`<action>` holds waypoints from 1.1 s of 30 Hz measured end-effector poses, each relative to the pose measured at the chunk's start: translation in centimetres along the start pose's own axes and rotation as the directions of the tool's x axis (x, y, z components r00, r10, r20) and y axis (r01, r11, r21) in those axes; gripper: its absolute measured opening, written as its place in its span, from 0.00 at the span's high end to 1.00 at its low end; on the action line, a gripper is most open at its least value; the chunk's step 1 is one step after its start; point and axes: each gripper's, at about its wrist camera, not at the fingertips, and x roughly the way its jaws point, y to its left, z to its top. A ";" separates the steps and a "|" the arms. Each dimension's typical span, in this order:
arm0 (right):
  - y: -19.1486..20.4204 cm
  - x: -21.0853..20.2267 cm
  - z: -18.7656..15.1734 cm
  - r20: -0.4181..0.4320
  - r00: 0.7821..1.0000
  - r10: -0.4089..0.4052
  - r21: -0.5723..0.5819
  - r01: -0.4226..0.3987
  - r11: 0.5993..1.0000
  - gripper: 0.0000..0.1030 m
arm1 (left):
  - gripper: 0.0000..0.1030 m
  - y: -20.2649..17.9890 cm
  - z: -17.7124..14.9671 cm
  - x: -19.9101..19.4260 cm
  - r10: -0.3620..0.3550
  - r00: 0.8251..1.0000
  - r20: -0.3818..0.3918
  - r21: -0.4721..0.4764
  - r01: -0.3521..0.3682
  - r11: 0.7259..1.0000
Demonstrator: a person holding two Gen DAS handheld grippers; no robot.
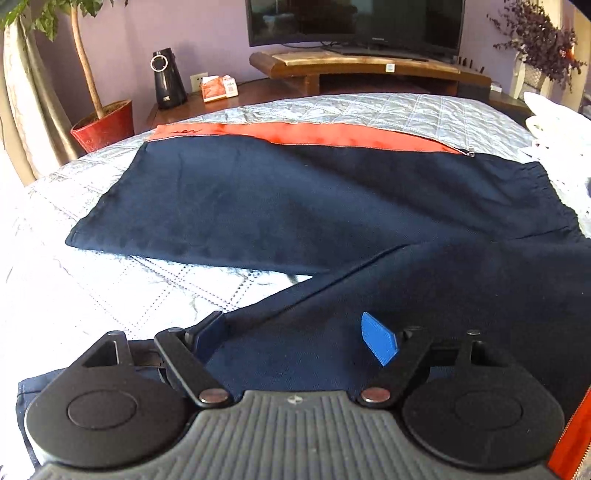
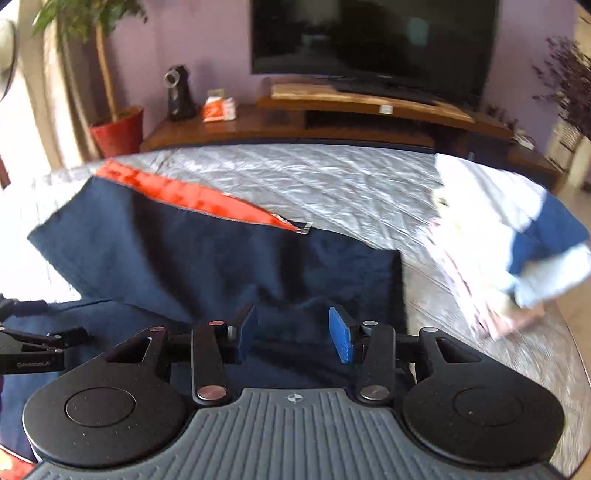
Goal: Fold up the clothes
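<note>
Navy cloth fills most of what I see: the dark blue garment (image 1: 295,199) lies spread flat on the bed (image 1: 110,280), over its silver quilted cover, with an orange zipped panel (image 1: 332,134) showing along the garment's far edge. My left claw (image 1: 301,338) sits low over a near flap of that same garment, its blue pads (image 1: 378,343) spread wide apart with navy fabric lying between and beneath them; nothing is pinched. My right claw (image 2: 293,336) is likewise parted, a narrower gap than the left, hovering just above the near edge of the garment with cloth showing between the pads (image 2: 341,339) but not clamped. In the right wrist view the left claw's black linkage pokes in at the left edge, close beside the right one. To the right on the bed rests a pile of other clothes (image 2: 517,236), white and blue with some pink, blurred, well apart from the navy piece. As for containers, a red pot (image 1: 105,125) stands on the floor beyond the bed's left corner and holds a thin-trunked plant (image 1: 83,55). Behind the bed a wooden TV stand (image 1: 369,70) carries a dark television (image 1: 354,22), and on the low cabinet beside it stand a black cone-shaped device (image 1: 168,79) and a small red-and-white box (image 1: 219,88).
</note>
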 end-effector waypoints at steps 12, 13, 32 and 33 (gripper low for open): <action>12.0 12.0 5.1 -0.243 0.951 0.189 -0.361 -0.270 0.893 0.97 | 0.20 -1.0 -0.5 0.0 -0.045 0.999 -0.004 0.072 0.046 0.996; 12.3 12.2 5.3 -0.230 0.958 0.174 -0.389 -0.254 0.886 0.98 | 0.20 -1.0 -0.6 -0.1 -0.046 0.999 -0.004 0.076 0.046 0.996; 13.4 11.7 5.0 -0.243 0.955 0.168 -0.445 -0.264 0.856 0.79 | 0.10 -0.6 -0.7 0.2 -0.049 0.998 -0.025 0.065 0.050 0.997; 13.4 12.0 5.0 -0.227 0.960 0.164 -0.432 -0.250 0.867 0.93 | 0.09 -0.5 -0.7 0.2 -0.052 0.998 -0.027 0.060 0.054 0.997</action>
